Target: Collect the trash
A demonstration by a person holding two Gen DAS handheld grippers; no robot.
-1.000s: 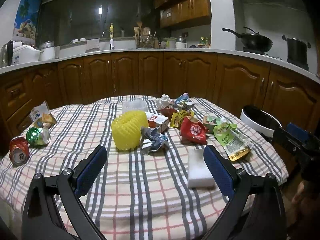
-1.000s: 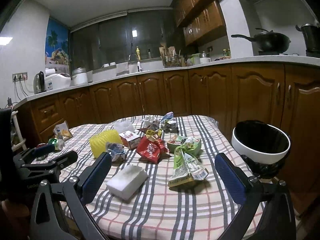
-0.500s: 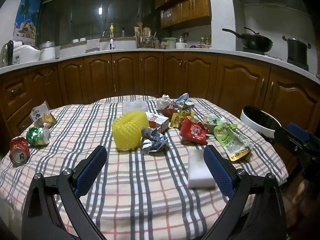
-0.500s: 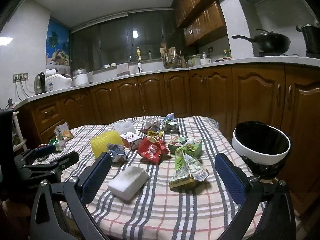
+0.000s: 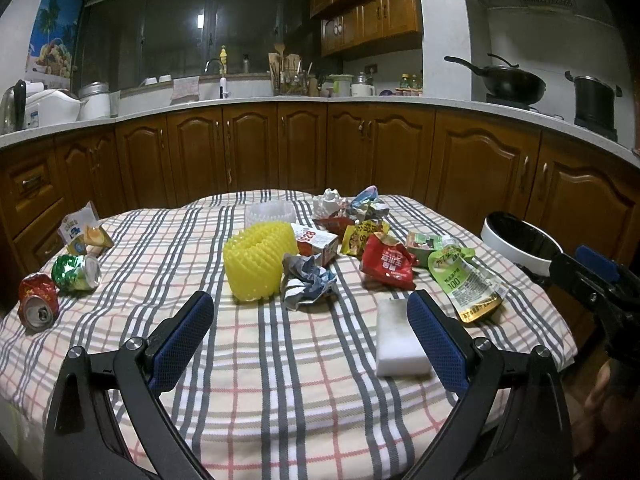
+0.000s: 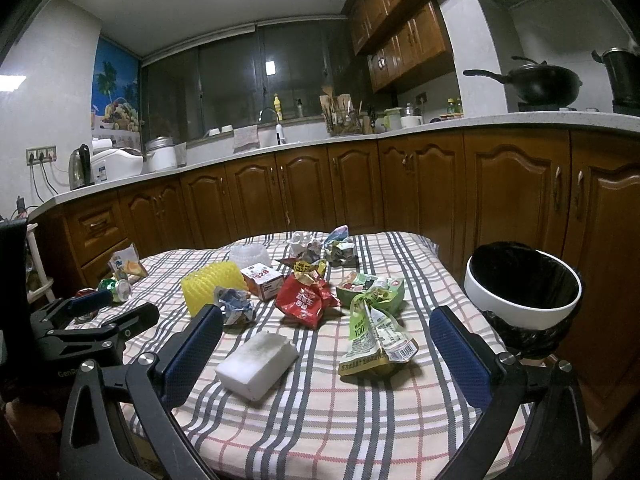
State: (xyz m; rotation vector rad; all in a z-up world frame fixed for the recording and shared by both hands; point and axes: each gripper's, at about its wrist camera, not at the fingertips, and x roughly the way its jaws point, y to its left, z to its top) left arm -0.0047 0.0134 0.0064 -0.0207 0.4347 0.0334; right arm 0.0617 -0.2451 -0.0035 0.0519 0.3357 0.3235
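Trash lies scattered on a plaid-covered table point(image 5: 280, 380): a yellow foam net point(image 5: 256, 266), crumpled paper point(image 5: 308, 282), a red snack bag point(image 5: 386, 260), a green drink pouch point(image 5: 466, 284), a white foam block point(image 5: 398, 338), a small red-and-white carton point(image 5: 318, 242) and two crushed cans point(image 5: 38, 304). My left gripper point(image 5: 310, 334) hovers open over the table's near edge, empty. In the right wrist view my right gripper point(image 6: 326, 346) is open and empty too, short of the foam block point(image 6: 258, 364) and the pouch point(image 6: 374, 336). A white bin with a black liner point(image 6: 522, 284) stands off the table's right side.
Brown kitchen cabinets point(image 5: 304, 152) run behind the table under a white counter with a sink, a kettle, a wok point(image 5: 506, 84) and a pot. A snack packet point(image 5: 82, 232) lies at the table's far left. My left gripper point(image 6: 96, 320) shows at the left of the right wrist view.
Almost nothing differs; both views have crept slightly and both grippers stay open and empty. No trash has moved.
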